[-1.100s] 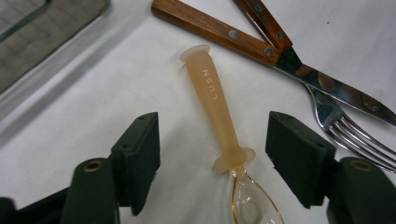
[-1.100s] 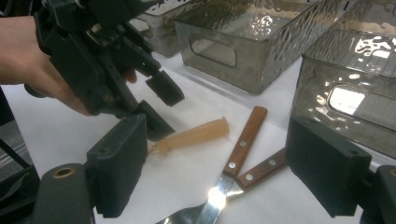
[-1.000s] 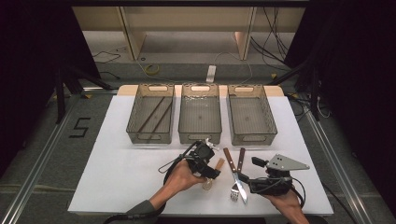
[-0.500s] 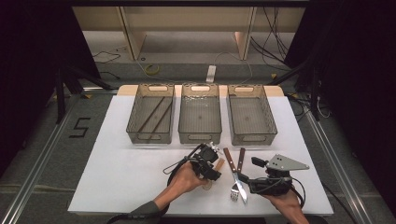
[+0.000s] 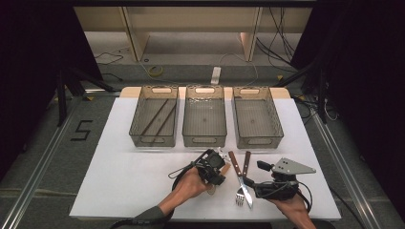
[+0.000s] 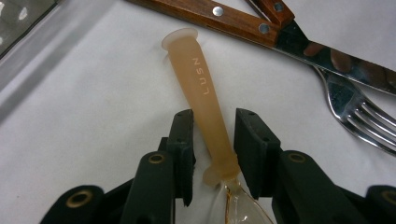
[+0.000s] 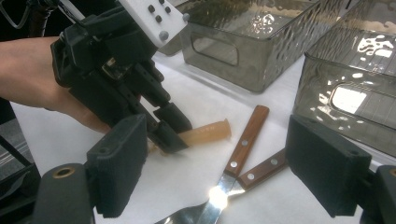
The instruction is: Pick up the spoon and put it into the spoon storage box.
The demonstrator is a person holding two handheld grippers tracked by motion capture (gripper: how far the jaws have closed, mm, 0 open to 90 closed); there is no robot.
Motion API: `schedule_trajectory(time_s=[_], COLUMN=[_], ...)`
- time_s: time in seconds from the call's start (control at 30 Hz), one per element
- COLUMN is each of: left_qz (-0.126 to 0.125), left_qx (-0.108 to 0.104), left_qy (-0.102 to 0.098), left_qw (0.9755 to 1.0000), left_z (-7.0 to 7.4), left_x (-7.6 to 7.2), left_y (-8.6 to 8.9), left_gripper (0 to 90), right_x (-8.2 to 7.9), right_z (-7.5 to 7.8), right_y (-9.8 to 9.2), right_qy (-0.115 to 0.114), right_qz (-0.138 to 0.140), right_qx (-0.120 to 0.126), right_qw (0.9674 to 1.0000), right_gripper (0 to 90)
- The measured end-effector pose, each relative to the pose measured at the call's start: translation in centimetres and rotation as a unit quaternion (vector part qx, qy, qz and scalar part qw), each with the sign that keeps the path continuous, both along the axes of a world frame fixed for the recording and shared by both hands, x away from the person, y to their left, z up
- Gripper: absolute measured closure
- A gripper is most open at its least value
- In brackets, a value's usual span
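Since the earlier frames, the left gripper had drawn its jaws inward around the orange-handled spoon, and they stood just beside the handle's neck on either side, with slim gaps showing, not yet pressing. That spoon lay flat on the white table, just left of the wooden-handled knife and fork, which crossed each other. Right of the knife, the right gripper rested with jaws wide apart, holding nothing.
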State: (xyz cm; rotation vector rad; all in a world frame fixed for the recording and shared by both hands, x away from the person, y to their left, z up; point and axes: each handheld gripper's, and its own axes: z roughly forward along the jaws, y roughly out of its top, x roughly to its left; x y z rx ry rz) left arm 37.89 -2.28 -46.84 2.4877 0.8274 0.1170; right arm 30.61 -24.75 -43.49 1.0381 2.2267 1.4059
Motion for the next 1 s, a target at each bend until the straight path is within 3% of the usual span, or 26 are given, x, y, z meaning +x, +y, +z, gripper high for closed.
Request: schedule_trajectory(time_s=[0.13, 0.53, 0.73, 1.0], left_qz=[-0.007, -0.009, 0.005, 0.016], left_qx=[-0.001, -0.003, -0.035, -0.054], left_qy=[-0.001, 0.004, 0.004, -0.005], left_qw=[1.0000, 0.9999, 0.9993, 0.9984], left_z=[0.0, 0.3, 2.0, 3.6], left_x=[0.1, 0.6, 1.5, 2.1], left_y=[0.2, 1.0, 2.7, 4.3], left_gripper=[76.3, 77.6, 77.6, 77.6], right_x=[0.0, 0.0, 0.0, 0.0], right_z=[0.0, 0.0, 0.0, 0.0], right_y=[0.0, 0.0, 0.0, 0.0], right_qy=[0.000, 0.000, 0.000, 0.001], right_qz=[0.001, 0.001, 0.000, -0.001], right_qx=[0.000, 0.000, 0.000, -0.001], right_qw=[1.0000, 1.0000, 1.0000, 1.0000], right_gripper=[22.2, 22.2, 22.2, 22.2])
